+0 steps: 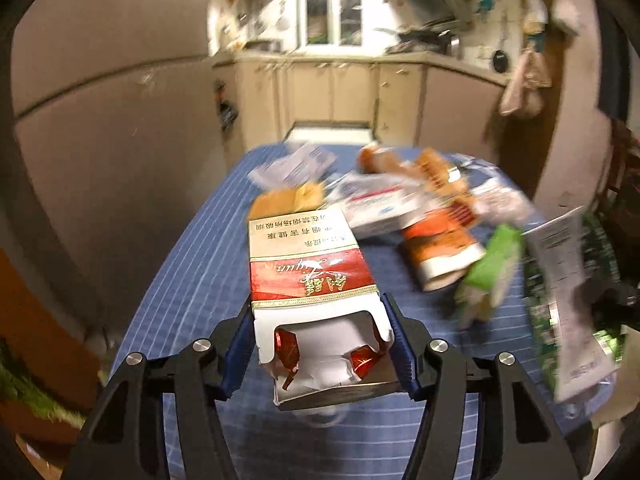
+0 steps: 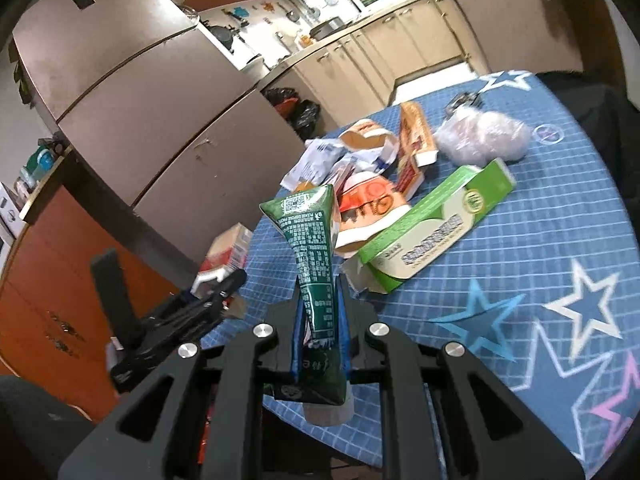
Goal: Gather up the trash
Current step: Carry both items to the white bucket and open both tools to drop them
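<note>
Left hand-held gripper (image 1: 322, 344) around cigarette pack (image 1: 310, 276)

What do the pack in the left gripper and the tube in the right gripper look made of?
Cigarette pack: thin printed cardboard, slightly glossy; its torn white flaps show red foil lining. Green tube: soft plastic or laminate, probably; it is squeezed flat, creased and shiny.

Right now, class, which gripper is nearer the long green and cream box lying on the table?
Right. The right gripper, gripping a green tube, sits just before the box; the left gripper, holding a cigarette pack, is further left.
</note>
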`<state>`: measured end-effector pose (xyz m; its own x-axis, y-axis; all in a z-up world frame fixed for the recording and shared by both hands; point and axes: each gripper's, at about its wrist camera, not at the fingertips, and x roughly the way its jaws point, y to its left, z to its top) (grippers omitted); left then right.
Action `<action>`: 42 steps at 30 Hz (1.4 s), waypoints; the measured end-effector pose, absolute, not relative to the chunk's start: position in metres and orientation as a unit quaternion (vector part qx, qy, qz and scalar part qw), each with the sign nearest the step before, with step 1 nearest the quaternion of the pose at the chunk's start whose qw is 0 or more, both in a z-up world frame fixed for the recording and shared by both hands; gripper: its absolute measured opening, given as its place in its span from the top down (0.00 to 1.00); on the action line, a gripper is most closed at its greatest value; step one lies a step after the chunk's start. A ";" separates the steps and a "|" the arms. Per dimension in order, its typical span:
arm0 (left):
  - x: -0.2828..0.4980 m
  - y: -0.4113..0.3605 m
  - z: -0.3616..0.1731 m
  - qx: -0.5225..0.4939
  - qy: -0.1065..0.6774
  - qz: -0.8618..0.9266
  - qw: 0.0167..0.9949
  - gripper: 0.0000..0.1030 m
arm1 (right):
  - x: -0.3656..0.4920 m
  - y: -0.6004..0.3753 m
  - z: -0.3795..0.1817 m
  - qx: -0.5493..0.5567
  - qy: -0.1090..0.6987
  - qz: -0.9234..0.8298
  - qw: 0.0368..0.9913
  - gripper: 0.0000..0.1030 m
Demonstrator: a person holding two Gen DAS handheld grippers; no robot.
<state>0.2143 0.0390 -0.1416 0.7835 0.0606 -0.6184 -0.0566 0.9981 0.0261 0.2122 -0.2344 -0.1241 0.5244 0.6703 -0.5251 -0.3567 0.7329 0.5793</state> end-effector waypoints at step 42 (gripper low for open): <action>0.176 -0.369 -0.085 0.131 0.247 -0.475 0.834 0.43 | 0.013 -0.510 -0.047 0.158 0.207 -0.160 0.952 0.87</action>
<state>0.1756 -0.3688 -0.0847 0.4268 -0.7274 -0.5373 0.8572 0.5148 -0.0161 0.0125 -0.5103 -0.0473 0.8627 -0.2393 -0.4455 0.3700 0.8991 0.2337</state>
